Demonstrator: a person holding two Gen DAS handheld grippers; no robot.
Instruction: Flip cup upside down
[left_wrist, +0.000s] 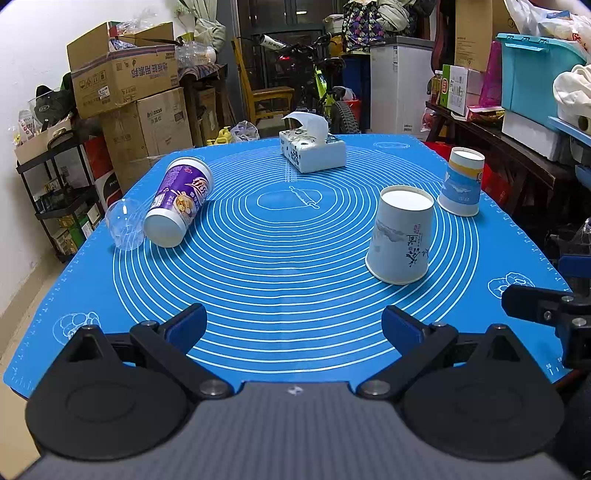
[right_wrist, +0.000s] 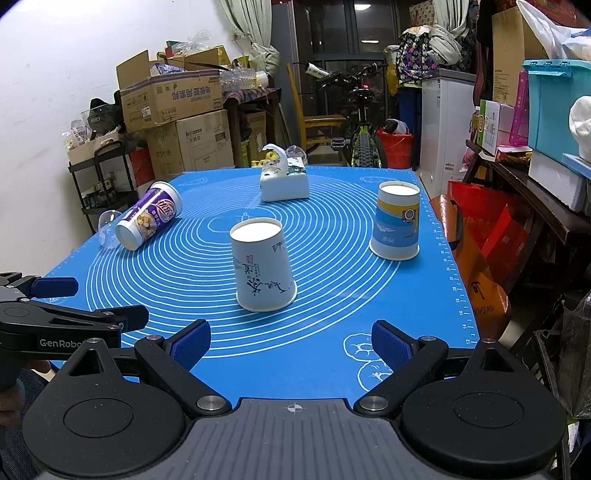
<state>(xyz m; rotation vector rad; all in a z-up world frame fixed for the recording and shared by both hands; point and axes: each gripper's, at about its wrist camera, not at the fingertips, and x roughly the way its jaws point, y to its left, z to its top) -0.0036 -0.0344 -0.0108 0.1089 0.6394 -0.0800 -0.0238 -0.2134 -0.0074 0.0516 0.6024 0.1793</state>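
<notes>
A white paper cup with ink drawings stands upside down on the blue mat. A blue and white paper cup stands upside down further right. A purple cup lies on its side at the left, next to a clear plastic cup. My left gripper is open and empty near the mat's front edge. My right gripper is open and empty in front of the white cup.
A tissue box stands at the far middle of the mat. Cardboard boxes, a bicycle and shelves surround the table. The right gripper shows at the right edge in the left wrist view.
</notes>
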